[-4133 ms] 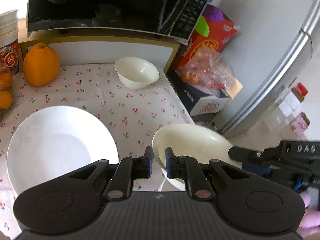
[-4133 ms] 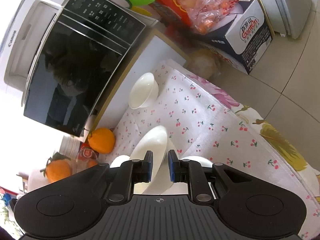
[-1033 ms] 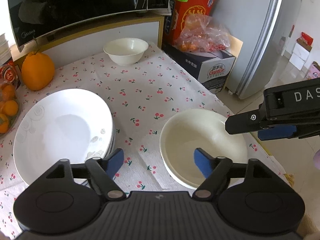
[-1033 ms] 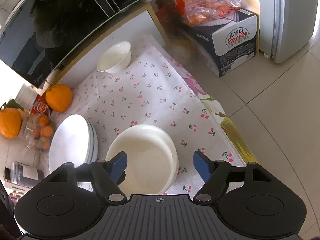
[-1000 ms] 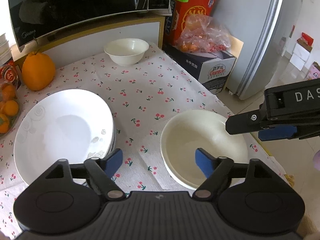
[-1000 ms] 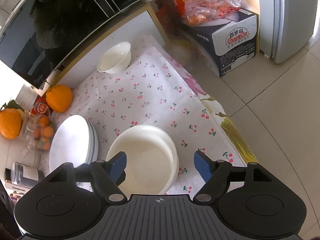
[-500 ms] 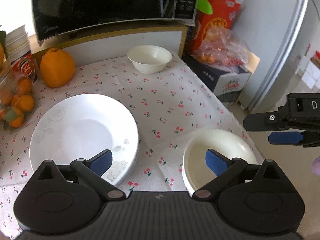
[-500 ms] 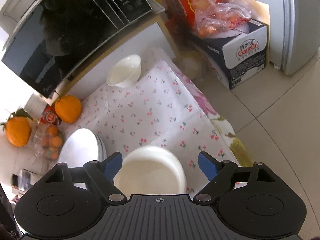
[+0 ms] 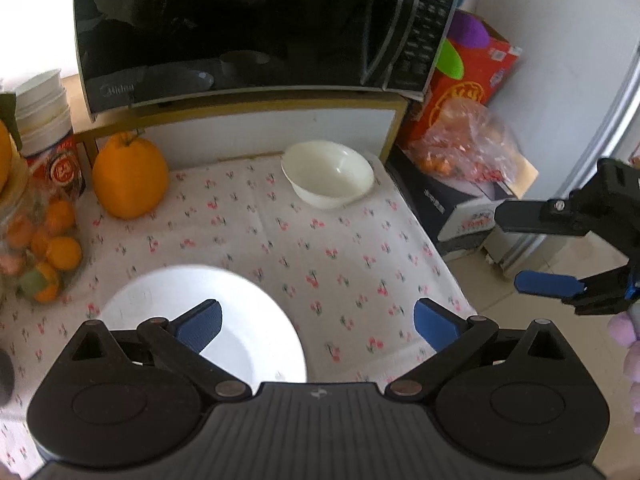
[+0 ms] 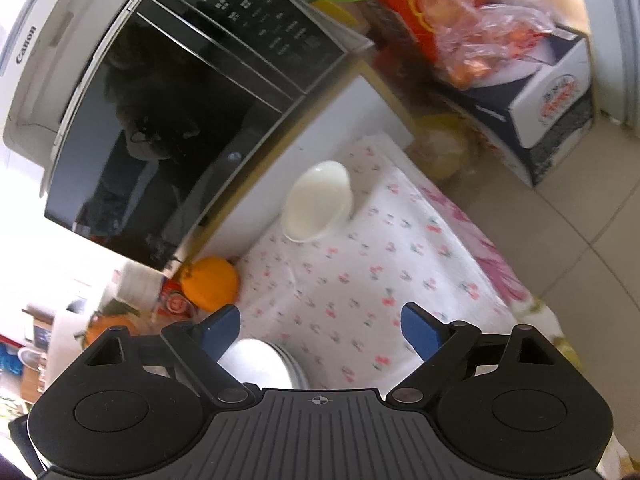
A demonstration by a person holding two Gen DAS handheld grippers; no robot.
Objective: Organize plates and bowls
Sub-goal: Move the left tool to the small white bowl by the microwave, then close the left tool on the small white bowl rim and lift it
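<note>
Left wrist view: left gripper (image 9: 316, 322) spread wide, blue pads apart and holding nothing, hovering above the white cherry-print tablecloth (image 9: 340, 264). Beneath its left pad, a stack of wide white plates (image 9: 240, 320) near the front of the cloth. Well behind, close to the back right corner, a small white ceramic bowl (image 9: 328, 172) upright on the cloth, just in front of the white cabinet panel under the black glass-door microwave (image 9: 240, 28). To the left, a large orange citrus fruit (image 9: 130, 182) beside a clear bag of small oranges (image 9: 44, 248). At the right edge, right gripper (image 9: 532, 248) also spread, off the table's side over the tiled floor.

Right wrist view: right gripper (image 10: 320, 326) parted wide with nothing between the blue pads. Small white bowl (image 10: 318, 200) seen tilted by the lens, far ahead at the cloth's back corner against the cabinet. Stack of white plates (image 10: 264, 364) partly hidden behind the left finger. Orange citrus fruit (image 10: 210, 282) at the left edge of the tablecloth (image 10: 360, 280). Dark blue cardboard box (image 10: 540, 120) on the floor, a clear plastic bag (image 10: 492, 20) on top.
</note>
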